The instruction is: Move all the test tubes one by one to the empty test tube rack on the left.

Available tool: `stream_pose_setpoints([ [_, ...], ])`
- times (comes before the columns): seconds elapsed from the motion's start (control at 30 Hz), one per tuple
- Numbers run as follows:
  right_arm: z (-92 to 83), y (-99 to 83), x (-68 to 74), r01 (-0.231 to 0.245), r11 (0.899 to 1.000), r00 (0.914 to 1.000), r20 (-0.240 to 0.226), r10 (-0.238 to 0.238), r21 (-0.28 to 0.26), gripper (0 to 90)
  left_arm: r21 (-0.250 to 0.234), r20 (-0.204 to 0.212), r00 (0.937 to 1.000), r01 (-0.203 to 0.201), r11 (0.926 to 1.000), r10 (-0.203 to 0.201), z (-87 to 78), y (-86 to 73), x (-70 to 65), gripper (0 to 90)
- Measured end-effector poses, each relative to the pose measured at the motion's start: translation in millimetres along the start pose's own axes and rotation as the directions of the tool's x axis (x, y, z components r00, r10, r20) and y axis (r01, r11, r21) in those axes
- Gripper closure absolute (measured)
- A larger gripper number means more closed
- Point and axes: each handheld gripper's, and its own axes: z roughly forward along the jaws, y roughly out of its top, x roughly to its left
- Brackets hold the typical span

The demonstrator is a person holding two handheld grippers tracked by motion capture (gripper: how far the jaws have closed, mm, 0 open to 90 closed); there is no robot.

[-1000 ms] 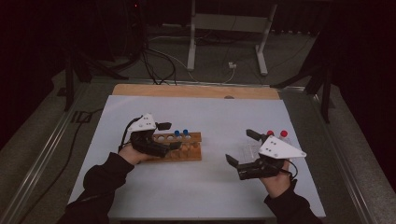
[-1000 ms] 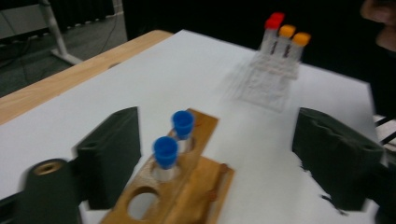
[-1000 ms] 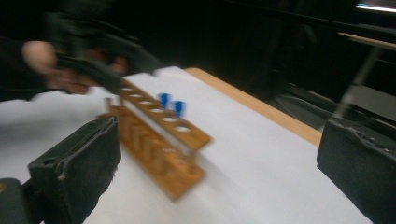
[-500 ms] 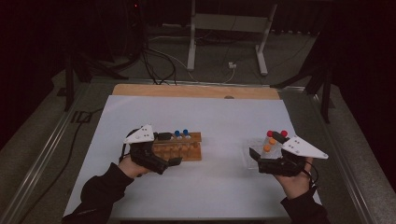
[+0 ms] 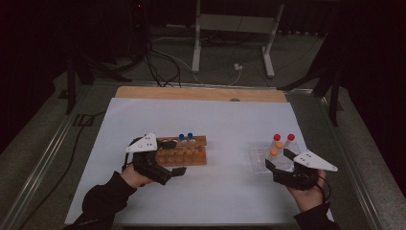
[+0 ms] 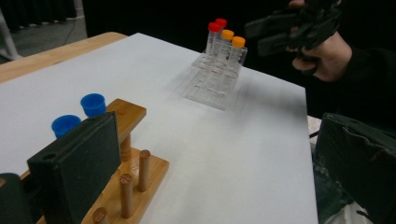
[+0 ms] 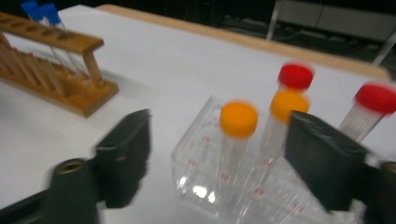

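In clear rack [image 7: 196, 154], orange-cap tube [image 7: 236, 140] stands upright

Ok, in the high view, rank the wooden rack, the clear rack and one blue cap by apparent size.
1. wooden rack, widest.
2. clear rack, partly behind the right gripper, so its full extent is unsure.
3. blue cap, smallest.

A: Lab bench, looks like. Wooden rack [image 5: 184, 154] with blue-capped tubes [image 5: 186, 137] by the left tongs [image 5: 173, 157]; clear plastic rack [image 5: 262, 158] with red- and orange-capped tubes [image 5: 279, 144] just ahead of the right tongs [image 5: 277, 161].

B: Agreed. White sheet [image 5: 215, 124] over the table, dark curtains behind, cables [image 5: 158, 62] and a metal stand [image 5: 232, 26] on the floor beyond both tongs.
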Motion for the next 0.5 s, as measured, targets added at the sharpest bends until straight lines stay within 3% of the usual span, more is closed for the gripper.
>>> stream_pose_setpoints([
  [0.1,4.3,-5.7,-1.2,-0.008,1.0,0.9999,-0.007,0.008,0.025,30.7,0.013,-0.002,1.0,0.004,0.9999,-0.004,1.0,-0.8,0.4,1.4],
  [0.13,8.3,-9.5,-1.7,0.005,0.999,1.0,0.0,-0.005,0.043,37.9,0.014,-0.014,0.9999,0.001,0.9999,0.0,1.2,-1.3,0.2,1.4],
  [0.17,8.3,-9.5,-1.7,0.005,0.999,1.0,0.0,-0.005,0.043,37.9,0.014,-0.002,1.0,0.006,0.9999,-0.006,1.3,-1.5,0.7,1.4],
  [0.27,15.6,-12.9,-4.6,0.019,0.997,0.9998,0.011,-0.019,0.079,49.1,0.017,-0.004,1.0,0.002,0.9999,-0.002,1.6,-1.5,0.6,1.4],
  [0.5,23.1,-13.7,-7.5,0.009,0.996,0.9999,0.005,-0.009,0.089,65.6,0.018,-0.016,0.9999,0.004,0.9998,-0.003,1.5,-2.4,1.5,1.4],
])
